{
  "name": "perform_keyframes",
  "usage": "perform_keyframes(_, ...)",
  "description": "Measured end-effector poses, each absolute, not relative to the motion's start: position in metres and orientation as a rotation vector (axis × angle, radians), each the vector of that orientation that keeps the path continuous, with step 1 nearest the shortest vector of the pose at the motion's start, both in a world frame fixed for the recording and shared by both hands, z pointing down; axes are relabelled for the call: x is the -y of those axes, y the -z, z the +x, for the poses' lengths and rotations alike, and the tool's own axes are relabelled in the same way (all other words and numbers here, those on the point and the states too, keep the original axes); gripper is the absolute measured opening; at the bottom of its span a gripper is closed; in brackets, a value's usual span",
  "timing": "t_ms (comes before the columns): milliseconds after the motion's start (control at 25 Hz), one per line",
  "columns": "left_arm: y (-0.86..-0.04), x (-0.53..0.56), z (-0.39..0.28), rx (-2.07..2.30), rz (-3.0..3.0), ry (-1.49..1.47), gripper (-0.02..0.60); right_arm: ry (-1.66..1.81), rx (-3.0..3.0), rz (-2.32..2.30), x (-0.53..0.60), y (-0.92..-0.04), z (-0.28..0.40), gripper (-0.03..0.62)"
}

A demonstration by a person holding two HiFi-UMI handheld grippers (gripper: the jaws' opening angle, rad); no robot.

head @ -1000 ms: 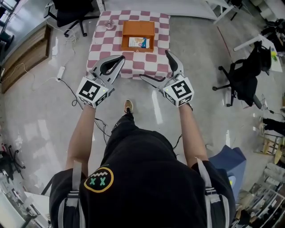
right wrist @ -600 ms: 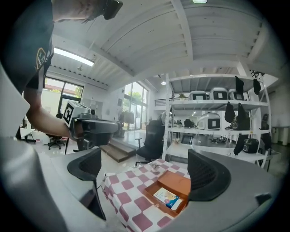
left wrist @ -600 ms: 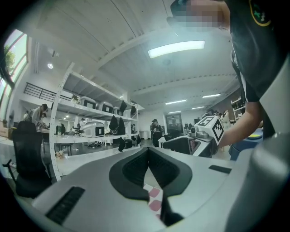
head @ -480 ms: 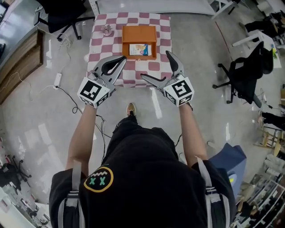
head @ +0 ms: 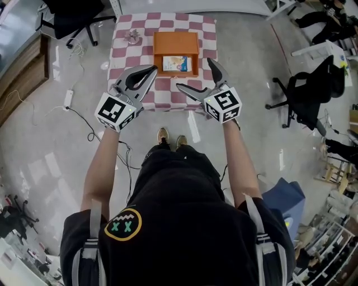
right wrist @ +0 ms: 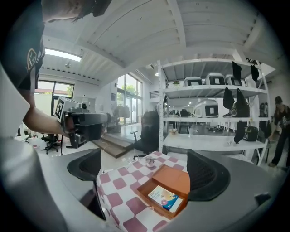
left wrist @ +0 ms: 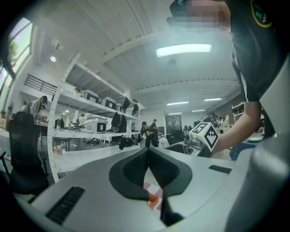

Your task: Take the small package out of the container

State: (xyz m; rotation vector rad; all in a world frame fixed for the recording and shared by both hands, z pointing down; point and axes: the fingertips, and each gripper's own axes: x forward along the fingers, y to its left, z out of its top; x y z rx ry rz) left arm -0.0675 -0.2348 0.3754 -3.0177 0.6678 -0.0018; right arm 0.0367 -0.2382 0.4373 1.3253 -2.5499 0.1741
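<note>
Small package [head: 174, 63] lies flat inside the orange container [head: 176, 42], on the table [head: 126, 56] with a pink-and-white checkered cloth, beyond the fingertips of both grippers. In the right gripper view the package [right wrist: 165, 198] appears between the two right fingers and farther out than their tips, in the open container [right wrist: 176, 179].

Far to the left of the left fingers, a black office chair [head: 67, 17] stands on the floor, and a cable [head: 75, 106] runs across the floor. A small metal object [head: 132, 37] sits on the cloth, ahead of the left fingertips and a little to their left.

The left gripper [head: 152, 70] hovers above the near left part of the cloth. Its fingers are pressed together at the tips, with nothing between them; the left gripper view [left wrist: 147, 149] shows them meeting. The right gripper [head: 194, 72] is held over the near edge of the table, just in front of the container. Its fingers stand wide apart and empty, and only bare cloth lies between them and the container.

Both bare forearms are stretched forward, almost parallel, with the marker cubes facing up. The person's shoes [head: 170, 137] stand close to the table. To the right of the right fingers, well apart, is another black chair [head: 305, 95].
</note>
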Motion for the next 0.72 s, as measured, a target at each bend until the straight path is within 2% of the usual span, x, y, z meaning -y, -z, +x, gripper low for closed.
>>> perform_keyframes(720,-0.386,0.279,-0.047,-0.805,-2.995,0.065,0.017,-0.588,2.471,1.266,0.346,-0.566,0.076,0.595)
